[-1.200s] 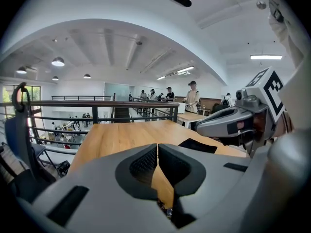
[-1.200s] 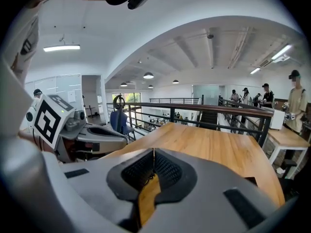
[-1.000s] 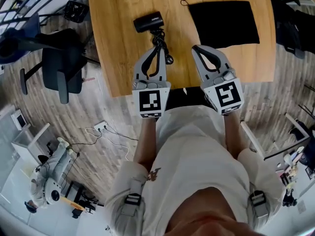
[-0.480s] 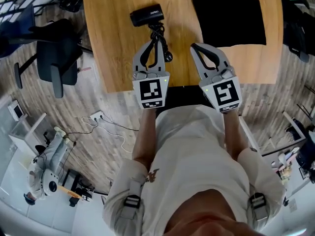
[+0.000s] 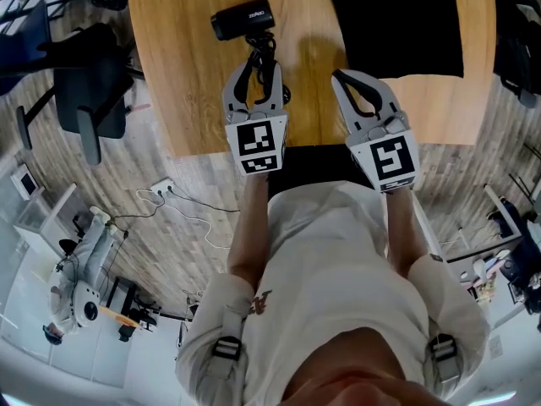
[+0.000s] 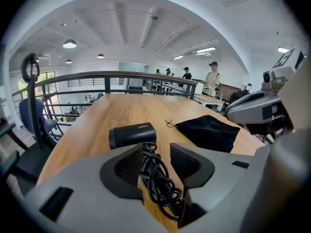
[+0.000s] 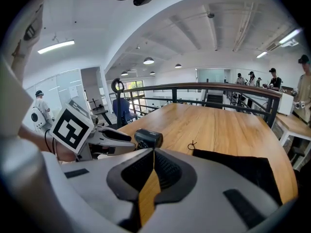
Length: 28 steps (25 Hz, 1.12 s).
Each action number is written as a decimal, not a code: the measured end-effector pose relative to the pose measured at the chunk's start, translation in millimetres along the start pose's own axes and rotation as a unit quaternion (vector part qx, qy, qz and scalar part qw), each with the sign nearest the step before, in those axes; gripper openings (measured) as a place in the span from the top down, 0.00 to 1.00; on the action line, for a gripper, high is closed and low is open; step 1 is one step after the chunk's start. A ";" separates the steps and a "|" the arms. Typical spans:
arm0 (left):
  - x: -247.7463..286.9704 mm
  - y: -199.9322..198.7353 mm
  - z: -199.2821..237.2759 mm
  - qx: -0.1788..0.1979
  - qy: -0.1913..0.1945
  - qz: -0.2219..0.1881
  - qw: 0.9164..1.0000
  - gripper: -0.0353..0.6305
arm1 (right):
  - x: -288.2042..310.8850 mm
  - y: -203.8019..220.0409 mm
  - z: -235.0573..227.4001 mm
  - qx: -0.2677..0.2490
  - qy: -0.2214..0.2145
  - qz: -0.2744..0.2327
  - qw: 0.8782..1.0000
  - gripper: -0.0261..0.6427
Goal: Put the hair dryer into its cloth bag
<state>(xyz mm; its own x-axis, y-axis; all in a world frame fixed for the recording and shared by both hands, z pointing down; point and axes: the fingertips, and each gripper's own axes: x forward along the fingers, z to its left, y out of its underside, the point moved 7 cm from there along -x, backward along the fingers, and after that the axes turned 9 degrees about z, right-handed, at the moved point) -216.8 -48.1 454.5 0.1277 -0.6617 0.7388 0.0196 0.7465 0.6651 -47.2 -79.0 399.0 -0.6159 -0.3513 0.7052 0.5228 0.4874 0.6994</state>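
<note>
Hair dryer (image 5: 243, 19) ahead of left gripper (image 5: 260, 64), jaws just opening partway astride its cord (image 6: 158, 178); right gripper (image 7: 153, 153) closed, empty. Could pinch cord alone, dragging dryer.

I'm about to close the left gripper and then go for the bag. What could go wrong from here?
1. The left gripper, whose jaws have just been opening, straddles the coiled cord, not the body of the hair dryer. Closing here would likely catch only loose loops, so the dryer may dangle or slip out.
2. The cloth bag lies flat, and the right gripper is shut and clear of it. With nothing holding the bag, the dryer may just push it along.
</note>
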 end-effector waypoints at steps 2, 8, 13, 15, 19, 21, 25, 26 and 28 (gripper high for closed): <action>4.9 3.5 0.7 -0.006 -0.009 0.009 1.000 0.65 | 1.7 2.7 -3.4 -0.002 -0.001 0.003 1.000 0.93; 18.1 15.2 -0.5 -0.027 -0.021 0.039 0.999 0.56 | 5.0 6.2 -10.1 0.009 -0.007 0.010 1.000 0.93; 25.2 23.5 -1.0 -0.040 -0.025 0.060 0.997 0.52 | 8.3 10.3 -16.4 0.004 -0.008 0.016 1.000 0.93; 28.2 26.3 -1.2 -0.044 -0.024 0.070 0.996 0.51 | 9.4 11.7 -18.3 0.006 -0.009 0.018 1.000 0.93; 35.7 31.2 -0.6 -0.050 -0.024 0.093 0.994 0.49 | 11.8 14.5 -22.5 0.010 -0.010 0.020 1.000 0.93; 39.7 35.4 0.8 -0.056 -0.027 0.109 0.992 0.49 | 12.8 16.4 -24.4 0.011 -0.010 0.021 1.000 0.93; 46.3 42.3 2.9 -0.065 -0.025 0.127 0.989 0.48 | 16.0 21.5 -27.5 0.008 -0.009 0.024 1.000 0.93; 47.9 43.2 3.2 -0.064 -0.026 0.131 0.989 0.48 | 17.0 22.6 -28.1 0.011 -0.008 0.026 1.000 0.93; 50.2 44.5 3.6 -0.062 -0.028 0.139 0.988 0.48 | 18.2 25.0 -29.5 0.016 -0.006 0.028 0.999 0.93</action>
<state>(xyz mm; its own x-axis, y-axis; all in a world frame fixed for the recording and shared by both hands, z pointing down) -213.1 -48.3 521.5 0.0899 -0.4307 0.8980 0.1132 0.9002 0.4205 -27.9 -96.8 432.8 -0.5939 -0.3132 0.7411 0.5377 0.5307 0.6552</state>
